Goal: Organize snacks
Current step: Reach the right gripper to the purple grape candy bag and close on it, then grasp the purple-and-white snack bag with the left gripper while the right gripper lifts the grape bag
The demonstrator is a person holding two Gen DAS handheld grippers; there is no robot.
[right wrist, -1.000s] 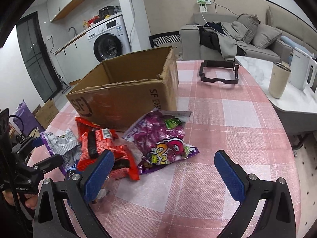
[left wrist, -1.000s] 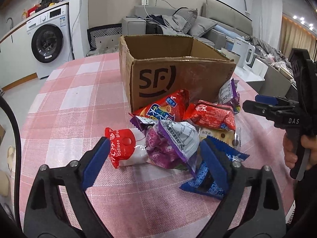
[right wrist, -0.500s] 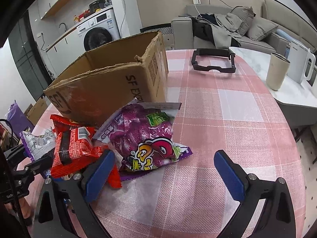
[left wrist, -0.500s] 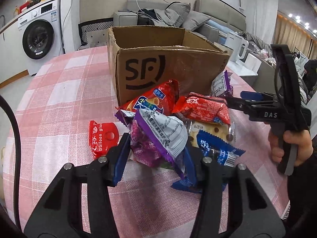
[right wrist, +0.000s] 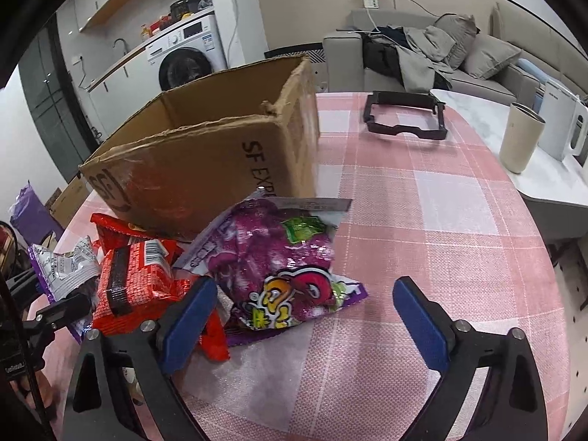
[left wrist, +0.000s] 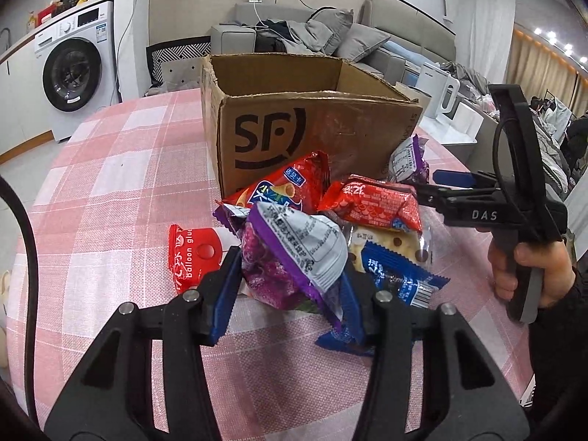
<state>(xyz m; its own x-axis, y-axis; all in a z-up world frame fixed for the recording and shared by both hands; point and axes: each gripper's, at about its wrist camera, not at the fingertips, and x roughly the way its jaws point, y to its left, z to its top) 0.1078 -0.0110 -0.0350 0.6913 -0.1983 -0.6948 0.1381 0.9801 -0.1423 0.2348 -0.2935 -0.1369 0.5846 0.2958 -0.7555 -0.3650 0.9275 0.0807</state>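
Observation:
An open SF cardboard box (left wrist: 312, 136) stands on the pink checked tablecloth, with snack packets piled in front of it. My left gripper (left wrist: 290, 294) is shut on a purple bag with a grey printed back (left wrist: 294, 246). Around that bag lie a red balloon-glue packet (left wrist: 191, 253), a red chips bag (left wrist: 279, 191), a red packet (left wrist: 371, 202) and a blue packet (left wrist: 400, 275). My right gripper (right wrist: 305, 316) is closing, its jaws still wide. A purple candy bag (right wrist: 279, 268) lies between its blue pads (right wrist: 187, 316), which do not press on it. A red packet (right wrist: 136, 283) lies to its left.
A black plastic frame (right wrist: 404, 117) lies on the cloth behind the box (right wrist: 205, 169). A beige cup (right wrist: 522, 143) and a white kettle (right wrist: 562, 125) stand on a marble side table at the right. The round table's edge runs close on the right.
My left gripper has closed from wide open onto the purple grey-backed bag. My right gripper has come closer to the purple candy bag, and its jaws have narrowed a little.

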